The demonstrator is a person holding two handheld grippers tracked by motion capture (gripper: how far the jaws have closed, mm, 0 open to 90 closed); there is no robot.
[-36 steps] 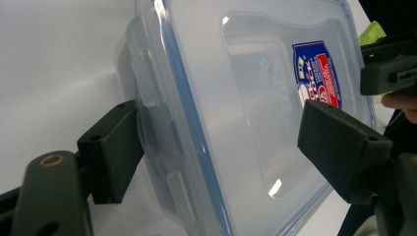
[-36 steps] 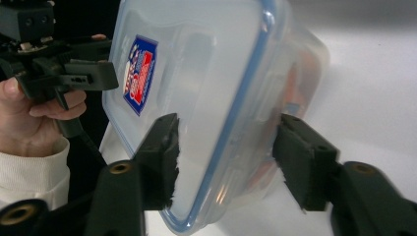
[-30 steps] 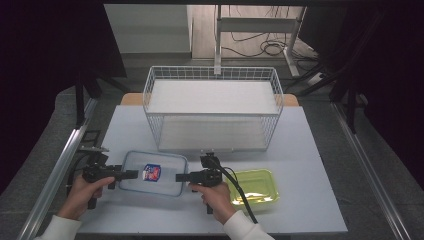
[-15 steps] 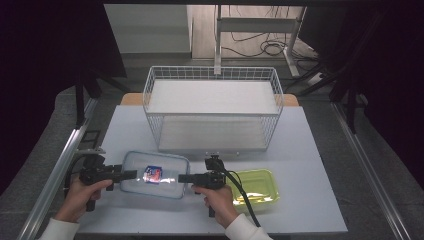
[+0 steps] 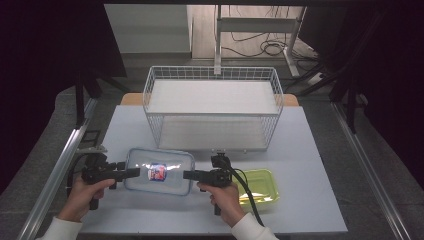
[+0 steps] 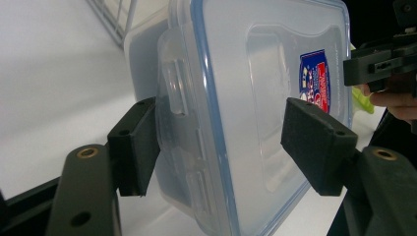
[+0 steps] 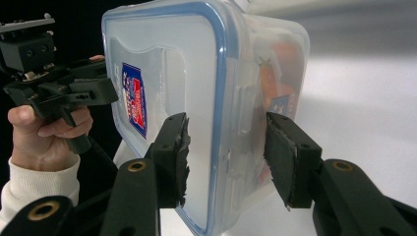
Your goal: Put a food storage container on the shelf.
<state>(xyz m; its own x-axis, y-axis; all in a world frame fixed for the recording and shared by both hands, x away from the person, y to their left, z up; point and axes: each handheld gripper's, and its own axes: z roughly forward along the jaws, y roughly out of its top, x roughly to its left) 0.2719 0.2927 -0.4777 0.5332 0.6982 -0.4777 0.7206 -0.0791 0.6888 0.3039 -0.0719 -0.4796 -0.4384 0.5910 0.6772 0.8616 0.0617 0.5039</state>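
Note:
A clear plastic container with a blue-rimmed lid and a blue and red label is held between my two grippers, just above the white table. My left gripper clamps its left end. In the left gripper view the container sits between that gripper's pads, one on the latch side and one on the lid; these jaws have just been closing on it. My right gripper is shut on the other end. In the right gripper view its pads press the lid and underside of the container, with orange contents dimly visible inside.
A large white wire basket stands at the back middle of the table. A yellow-green tray lies right of my right hand. A metal rail runs along the table's left edge.
The container has shifted slightly between the grippers and looks a little raised and tilted. The left gripper's jaws have narrowed onto its end. Both hands stay nearly in place.

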